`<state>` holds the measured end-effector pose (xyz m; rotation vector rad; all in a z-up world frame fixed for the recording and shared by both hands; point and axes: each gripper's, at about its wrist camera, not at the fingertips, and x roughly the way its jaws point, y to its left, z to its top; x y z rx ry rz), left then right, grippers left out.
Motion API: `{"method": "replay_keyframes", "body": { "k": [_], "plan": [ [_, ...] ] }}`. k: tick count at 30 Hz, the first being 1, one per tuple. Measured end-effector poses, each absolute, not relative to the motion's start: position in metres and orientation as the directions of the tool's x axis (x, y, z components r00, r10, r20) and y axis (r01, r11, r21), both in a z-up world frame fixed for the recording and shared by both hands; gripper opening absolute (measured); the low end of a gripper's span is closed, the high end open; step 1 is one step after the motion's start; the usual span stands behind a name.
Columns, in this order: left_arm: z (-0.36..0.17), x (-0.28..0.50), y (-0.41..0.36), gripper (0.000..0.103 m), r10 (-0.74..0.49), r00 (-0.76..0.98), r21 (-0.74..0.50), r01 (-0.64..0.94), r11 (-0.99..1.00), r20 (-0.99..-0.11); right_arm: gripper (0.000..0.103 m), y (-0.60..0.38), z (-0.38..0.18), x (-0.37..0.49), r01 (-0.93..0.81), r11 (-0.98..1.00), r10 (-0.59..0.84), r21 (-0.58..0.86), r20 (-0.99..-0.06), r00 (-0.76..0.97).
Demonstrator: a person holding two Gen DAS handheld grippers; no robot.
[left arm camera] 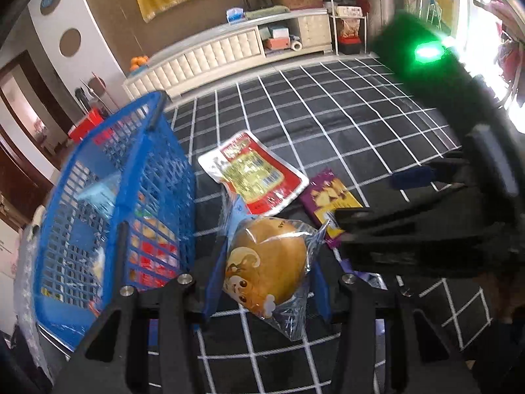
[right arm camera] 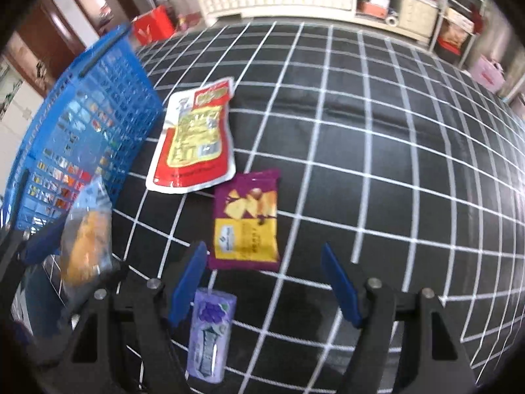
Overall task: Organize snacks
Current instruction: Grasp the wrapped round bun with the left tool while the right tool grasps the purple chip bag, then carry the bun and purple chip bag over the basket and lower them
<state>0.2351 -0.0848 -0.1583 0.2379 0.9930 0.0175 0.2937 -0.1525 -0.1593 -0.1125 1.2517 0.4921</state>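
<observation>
Blue basket (left arm camera: 108, 203) at far left on black grid-patterned tabletop (left arm camera: 328, 115), snack packets visible through mesh. Left claw (left arm camera: 265, 262) just right of basket, pinching wrapped bun (left arm camera: 265, 259) between blue fingers (left arm camera: 215, 279). Red-and-white pouch (right arm camera: 193, 138) flat on tabletop beside basket. Purple snack packet (right arm camera: 246, 220) just right of pouch corner. Right claw (right arm camera: 264, 282) spread, gripping nothing; purple gum box (right arm camera: 210, 331) below it near left finger.
</observation>
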Motion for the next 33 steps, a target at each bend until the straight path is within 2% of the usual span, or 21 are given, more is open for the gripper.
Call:
{"method": "replay_keyframes", "body": {
  "k": [5,11,12,13,14,23,33],
  "plan": [
    [-0.163,0.238,-0.085,0.044,0.191,0.549,0.251,0.035,0.967,-0.814,0.077,-0.135,-0.177,0.300,-0.453,0.876,0.276,0.165,-0.942,0.191],
    [-0.166,0.245,-0.081,0.044,0.217,0.538,0.266,0.015,0.964,-0.815,0.078,-0.121,-0.180,0.301,-0.481,0.872,0.240,0.093,-0.937,0.254],
    [-0.169,0.245,-0.081,0.044,0.211,0.531,0.263,0.023,0.964,-0.820,0.070,-0.121,-0.180,0.298,-0.489,0.869,0.236,0.076,-0.932,0.275],
    [-0.170,0.243,-0.082,0.044,0.208,0.526,0.262,0.030,0.965,-0.825,0.052,-0.122,-0.180,0.294,-0.498,0.866,0.218,0.040,-0.927,0.305],
    [-0.172,0.244,-0.082,0.044,0.204,0.524,0.259,0.032,0.965,-0.827,0.051,-0.124,-0.179,0.292,-0.502,0.864,0.209,0.020,-0.923,0.323],
    [-0.172,0.235,-0.083,0.044,0.180,0.528,0.235,0.039,0.971,-0.830,0.051,-0.175,-0.170,0.280,-0.391,0.906,0.297,0.161,-0.900,0.318],
    [-0.136,0.218,-0.079,0.044,0.161,0.582,0.223,0.036,0.974,-0.797,0.051,-0.187,-0.112,0.251,-0.346,0.920,0.323,0.183,-0.855,0.407]
  ]
}}
